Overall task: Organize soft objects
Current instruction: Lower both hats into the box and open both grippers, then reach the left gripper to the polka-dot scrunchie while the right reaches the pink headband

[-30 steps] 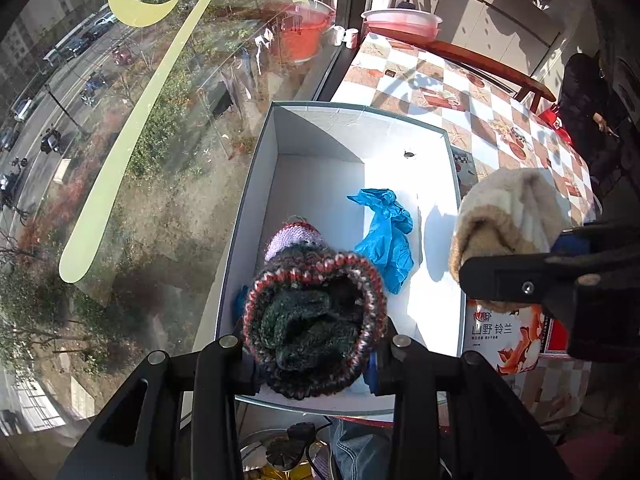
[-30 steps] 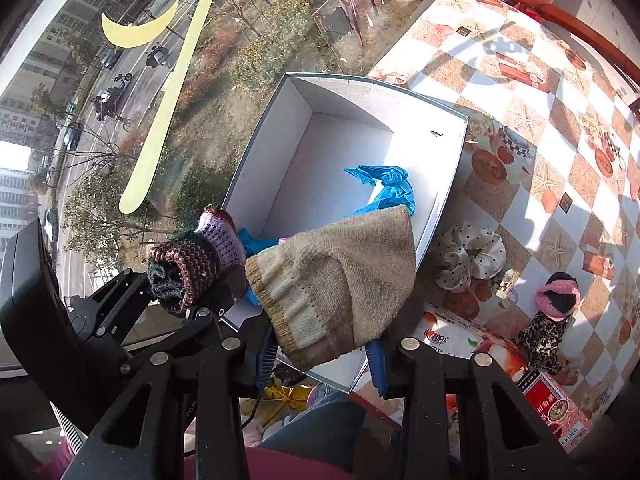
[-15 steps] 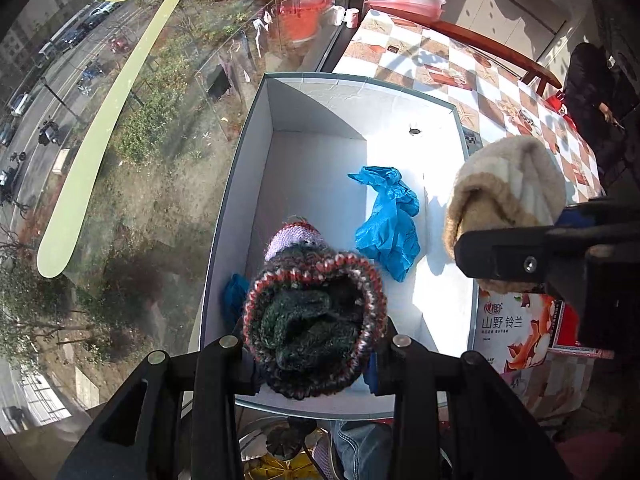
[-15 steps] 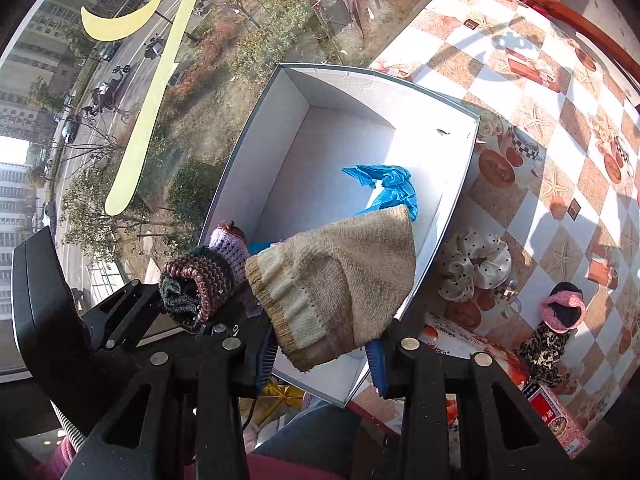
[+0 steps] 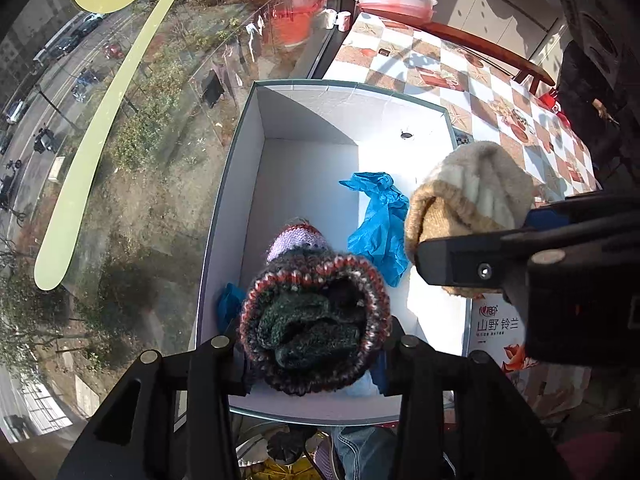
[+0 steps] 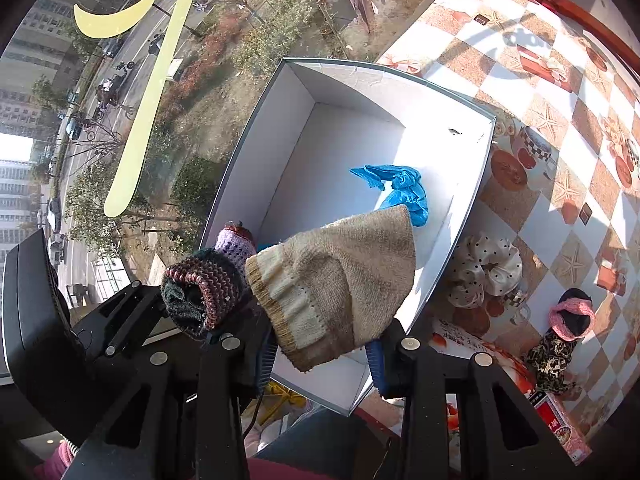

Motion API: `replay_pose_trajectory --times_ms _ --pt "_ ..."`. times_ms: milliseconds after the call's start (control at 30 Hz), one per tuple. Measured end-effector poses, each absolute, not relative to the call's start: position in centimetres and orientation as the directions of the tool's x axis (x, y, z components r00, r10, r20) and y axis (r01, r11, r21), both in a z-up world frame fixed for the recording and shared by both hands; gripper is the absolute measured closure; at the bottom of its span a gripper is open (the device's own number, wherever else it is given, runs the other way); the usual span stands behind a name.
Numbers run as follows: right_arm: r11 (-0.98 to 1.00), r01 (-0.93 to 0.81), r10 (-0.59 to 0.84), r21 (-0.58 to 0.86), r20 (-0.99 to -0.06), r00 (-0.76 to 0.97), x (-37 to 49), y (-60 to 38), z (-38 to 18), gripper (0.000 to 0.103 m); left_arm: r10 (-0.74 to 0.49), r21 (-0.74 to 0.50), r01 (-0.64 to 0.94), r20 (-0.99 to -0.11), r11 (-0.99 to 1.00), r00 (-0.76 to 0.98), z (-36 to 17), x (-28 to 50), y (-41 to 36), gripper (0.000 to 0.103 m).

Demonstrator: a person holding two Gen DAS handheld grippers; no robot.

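While both hang over the near end of the white cardboard box, the left gripper, jaws opening around the dark striped knitted sock, and the right gripper, loosening on the beige knitted sock, carry light, floppy knitwear best pinched at the cuff.

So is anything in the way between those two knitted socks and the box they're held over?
Nothing visible. The dark sock and the beige sock hang above the open box as both jaws open. Only a blue glove lies on its floor, with bare space around it.

Black left gripper, blue pads, silver screws, denim trousers
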State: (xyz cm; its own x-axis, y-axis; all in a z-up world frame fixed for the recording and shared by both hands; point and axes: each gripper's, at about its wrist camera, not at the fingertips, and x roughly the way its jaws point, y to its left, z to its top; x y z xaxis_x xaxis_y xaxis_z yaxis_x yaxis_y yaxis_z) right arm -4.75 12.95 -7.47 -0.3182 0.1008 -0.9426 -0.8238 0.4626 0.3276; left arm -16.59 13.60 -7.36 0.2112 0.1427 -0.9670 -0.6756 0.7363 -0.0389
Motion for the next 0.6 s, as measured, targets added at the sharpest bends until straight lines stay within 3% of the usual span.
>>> replay_pose_trajectory --times_ms 67,100,200,267,433,600 --pt "0.473 -0.815 0.109 0.335 -0.94 -0.324 -4.4 12.9 -7.4 0.048 0.152 -0.043 -0.674 -0.962 0.738 0.228 -7.0 -16.6 13.5 0.023" --pt "0.483 -0.807 0.113 0.34 -0.938 -0.328 -4.1 12.9 -7.4 0.033 0.158 -0.049 -0.674 -0.957 0.737 0.242 -6.7 -16.7 13.5 0.016" --pt "0.526 -0.764 0.154 0.373 -0.925 -0.346 -2.8 12.3 -7.1 0.01 0.167 -0.072 -0.679 -0.946 0.731 0.28 -5.9 -16.7 13.5 0.003" --pt "0.566 -0.722 0.167 0.397 -0.913 -0.371 -1.6 11.6 -6.9 0.0 0.15 -0.101 -0.679 -0.942 0.728 0.301 -5.6 -16.5 13.5 0.0" --pt "0.651 -0.602 0.23 0.463 -0.875 -0.425 2.4 7.6 -4.6 0.0 0.123 -0.15 -0.606 -0.915 0.781 0.384 -3.6 -15.1 12.3 0.0" --pt "0.696 -0.635 0.152 0.334 -0.934 -0.325 6.9 1.9 -2.2 0.0 0.057 -0.158 -0.491 -0.917 0.857 0.395 -3.1 -12.1 9.3 0.0"
